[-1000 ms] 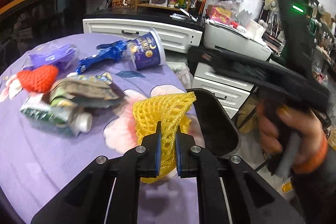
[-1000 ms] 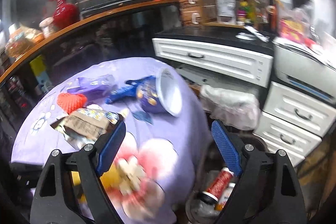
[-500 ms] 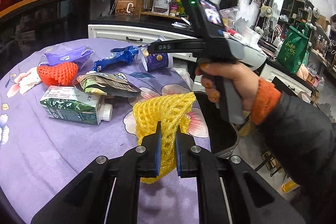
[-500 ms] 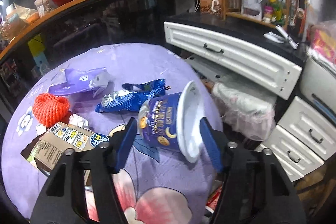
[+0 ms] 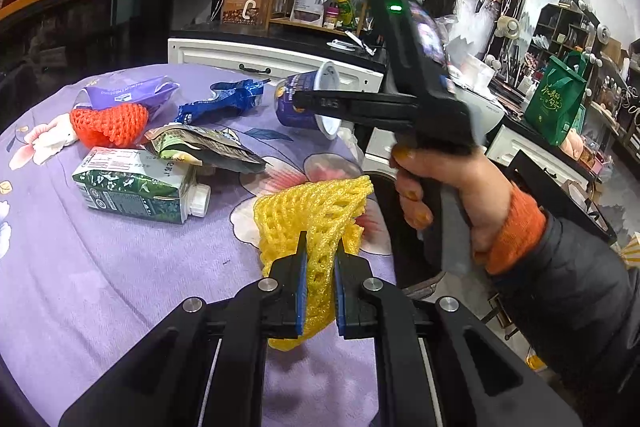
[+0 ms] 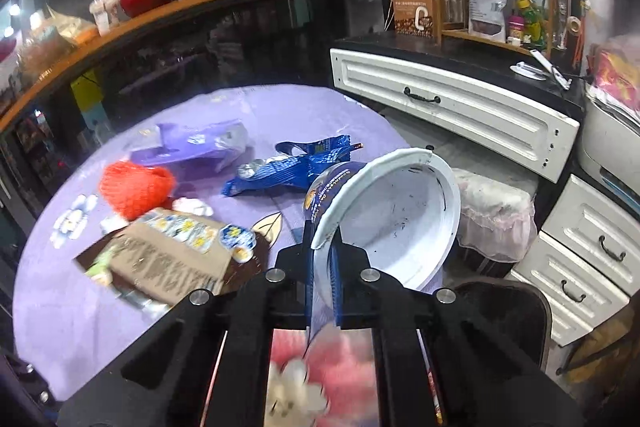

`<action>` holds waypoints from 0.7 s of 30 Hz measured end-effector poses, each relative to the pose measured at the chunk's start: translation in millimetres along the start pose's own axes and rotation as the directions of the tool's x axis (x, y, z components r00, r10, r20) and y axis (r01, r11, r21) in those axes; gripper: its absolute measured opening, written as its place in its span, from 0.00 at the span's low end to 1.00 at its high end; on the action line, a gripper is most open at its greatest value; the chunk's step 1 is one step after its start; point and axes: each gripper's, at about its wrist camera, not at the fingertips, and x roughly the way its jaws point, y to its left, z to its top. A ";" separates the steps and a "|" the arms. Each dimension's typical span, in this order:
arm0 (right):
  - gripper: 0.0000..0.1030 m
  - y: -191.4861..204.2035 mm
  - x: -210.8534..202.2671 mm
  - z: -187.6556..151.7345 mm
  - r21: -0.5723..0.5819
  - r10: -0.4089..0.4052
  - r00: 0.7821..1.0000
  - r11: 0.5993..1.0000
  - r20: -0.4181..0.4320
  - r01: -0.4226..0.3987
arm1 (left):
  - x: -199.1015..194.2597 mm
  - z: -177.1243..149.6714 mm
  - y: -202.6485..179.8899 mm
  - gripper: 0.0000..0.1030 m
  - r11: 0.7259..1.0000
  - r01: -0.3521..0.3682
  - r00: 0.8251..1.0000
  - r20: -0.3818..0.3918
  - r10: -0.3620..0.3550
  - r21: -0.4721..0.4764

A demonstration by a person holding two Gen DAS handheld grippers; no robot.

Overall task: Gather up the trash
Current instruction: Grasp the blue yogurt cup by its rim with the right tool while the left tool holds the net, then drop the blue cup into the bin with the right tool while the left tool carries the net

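Since a second ago, your right gripper (image 6: 322,259) has travelled from the near edge of the table to the blue paper cup (image 6: 384,219) at the far right, and its jaws are closing on the cup's white rim, the thin wall pinched between the blue pads. Your round table (image 5: 120,287) wears a soft purple cloth printed with pink flowers. On it lie a green-and-white boxy carton (image 5: 140,187) with a white cap, a flat crumpled foil pouch (image 5: 200,151), an orange foam net (image 5: 110,125), a creased blue wrapper (image 5: 220,103) and a purple bag (image 5: 128,91). Your left gripper (image 5: 320,267) is pressed tight on a yellow foam mesh sleeve (image 5: 312,211), near you, at the table's right edge.
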 end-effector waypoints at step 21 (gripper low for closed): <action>0.08 -125.0 -54.3 -139.0 0.231 -0.119 0.976 0.960 -0.184 0.161 | 6.1 3.9 -81.0 0.11 0.989 0.126 0.992 0.010 -0.127 0.079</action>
